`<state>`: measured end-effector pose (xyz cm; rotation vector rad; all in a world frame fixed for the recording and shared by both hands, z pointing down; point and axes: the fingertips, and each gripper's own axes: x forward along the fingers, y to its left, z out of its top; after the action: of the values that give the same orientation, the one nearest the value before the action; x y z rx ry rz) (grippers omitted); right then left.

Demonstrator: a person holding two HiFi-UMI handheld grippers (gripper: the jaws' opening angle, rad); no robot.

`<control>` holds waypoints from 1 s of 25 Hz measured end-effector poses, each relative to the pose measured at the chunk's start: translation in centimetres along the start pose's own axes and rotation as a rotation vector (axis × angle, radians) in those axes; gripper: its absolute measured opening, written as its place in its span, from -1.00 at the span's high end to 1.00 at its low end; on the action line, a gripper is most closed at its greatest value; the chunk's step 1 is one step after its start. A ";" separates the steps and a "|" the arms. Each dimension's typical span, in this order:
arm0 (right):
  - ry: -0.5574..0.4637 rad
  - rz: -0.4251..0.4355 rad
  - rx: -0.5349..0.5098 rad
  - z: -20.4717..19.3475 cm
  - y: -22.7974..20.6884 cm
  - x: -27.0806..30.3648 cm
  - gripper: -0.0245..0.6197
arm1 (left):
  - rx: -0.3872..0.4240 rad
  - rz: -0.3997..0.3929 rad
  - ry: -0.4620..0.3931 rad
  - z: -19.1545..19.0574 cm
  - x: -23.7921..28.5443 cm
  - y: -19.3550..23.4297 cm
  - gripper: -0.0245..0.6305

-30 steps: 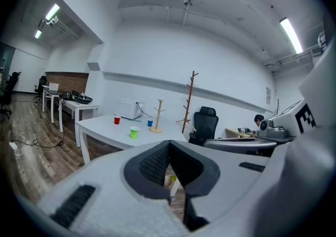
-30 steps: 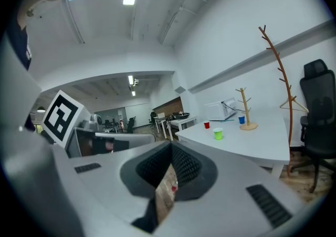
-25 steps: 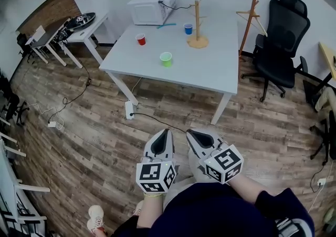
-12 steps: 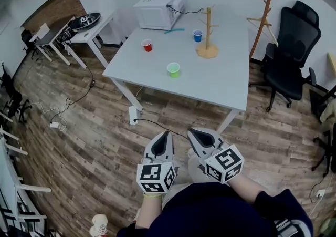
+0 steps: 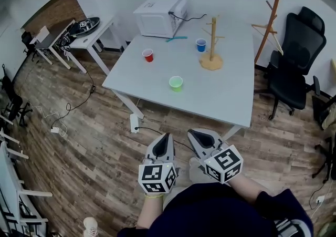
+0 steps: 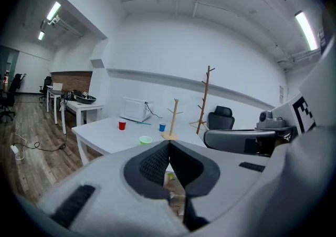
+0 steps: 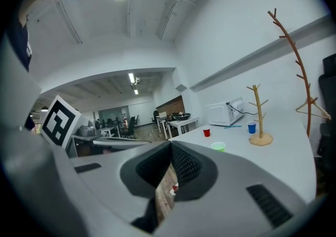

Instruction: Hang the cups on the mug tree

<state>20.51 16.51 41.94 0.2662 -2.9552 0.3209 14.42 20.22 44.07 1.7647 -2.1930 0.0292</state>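
Note:
A wooden mug tree (image 5: 212,41) stands at the far right of the white table (image 5: 231,94), with no cup on its pegs. A blue cup (image 5: 200,45) sits just left of it, a red cup (image 5: 148,55) further left, and a green cup (image 5: 176,83) nearer the front edge. Both grippers are held side by side over the wooden floor, well short of the table. My left gripper (image 5: 168,136) is shut and empty. My right gripper (image 5: 190,132) is shut and empty too. The cups and tree also show far off in the left gripper view (image 6: 175,120) and the right gripper view (image 7: 257,112).
A white microwave (image 5: 160,14) sits at the table's far left corner, with a light blue stick (image 5: 177,37) beside it. A power strip and cables (image 5: 134,123) lie on the floor under the table's front edge. A black office chair (image 5: 299,62) and a wooden coat stand (image 5: 274,4) stand to the right.
The table, cups and mug tree have come closer and shifted slightly right in the head view as I walk towards them. Both grippers keep their pose, shut.

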 end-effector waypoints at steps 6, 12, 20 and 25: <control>0.014 0.018 -0.020 0.6 -2.6 3.0 0.83 | -0.003 0.019 -0.008 0.9 3.3 1.5 0.86; 0.032 0.032 -0.021 1.1 -5.7 6.2 0.83 | -0.008 0.035 0.001 1.4 7.0 3.2 0.86; 0.055 0.053 -0.031 0.9 -9.0 10.3 0.83 | -0.016 0.055 0.010 1.5 11.4 5.7 0.86; 0.082 0.061 -0.035 0.4 -10.8 12.3 0.83 | -0.028 0.077 0.020 1.3 13.5 7.1 0.86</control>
<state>10.57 4.10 45.87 0.1552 -2.8886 0.2801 4.89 8.82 47.75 1.6575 -2.2352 0.0340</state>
